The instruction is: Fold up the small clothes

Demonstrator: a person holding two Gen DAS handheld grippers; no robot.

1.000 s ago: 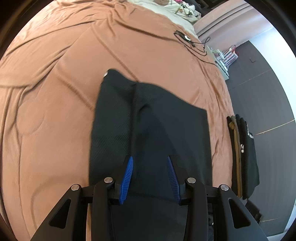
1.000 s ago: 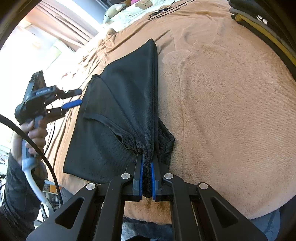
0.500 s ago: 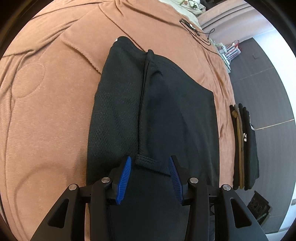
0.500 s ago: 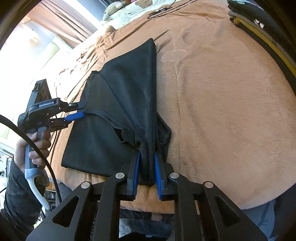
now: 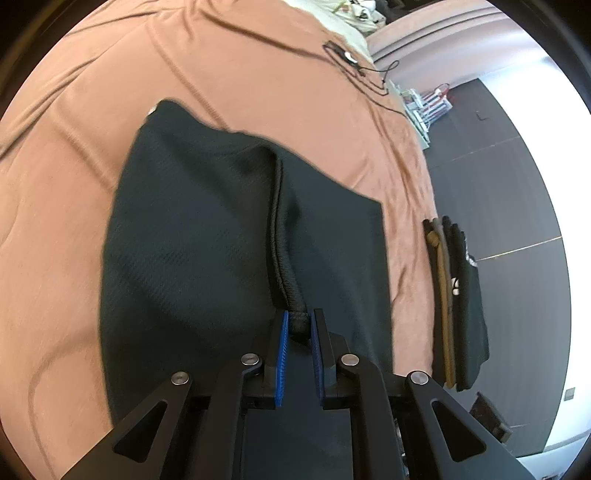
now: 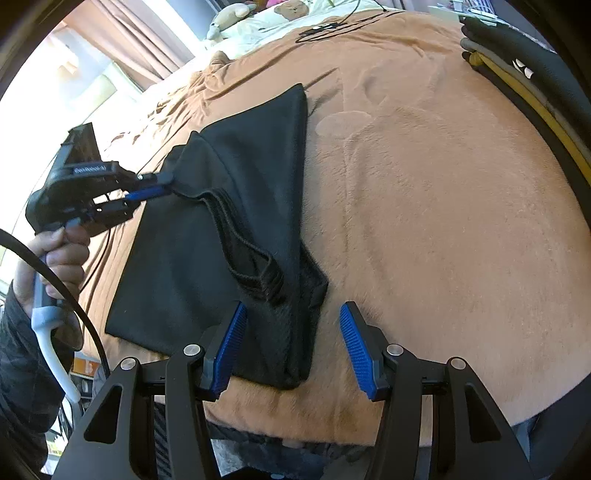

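Note:
A black mesh garment (image 5: 192, 236) lies partly folded on the brown blanket (image 5: 74, 184). My left gripper (image 5: 298, 319) has its jaws closing, and the blue pads pinch a bunched hem band of the garment. From the right wrist view, the left gripper (image 6: 155, 186), held by a hand (image 6: 55, 254), lifts that edge of the black garment (image 6: 192, 280) slightly. My right gripper (image 6: 293, 310) has its jaws opening. The garment's near corner lies between the blue pads (image 6: 229, 343) without touching them.
A stack of folded clothes (image 5: 458, 302) sits at the blanket's edge, also in the right wrist view as folded clothes (image 6: 517, 85). Black cables (image 5: 354, 62) lie at the far end near pillows and soft toys (image 6: 258, 18). Dark floor (image 5: 517, 177) lies beyond the bed.
My left gripper moved forward to the hem band and shut on it. My right gripper went from shut on the garment's corner to open, and the fabric dropped onto the blanket.

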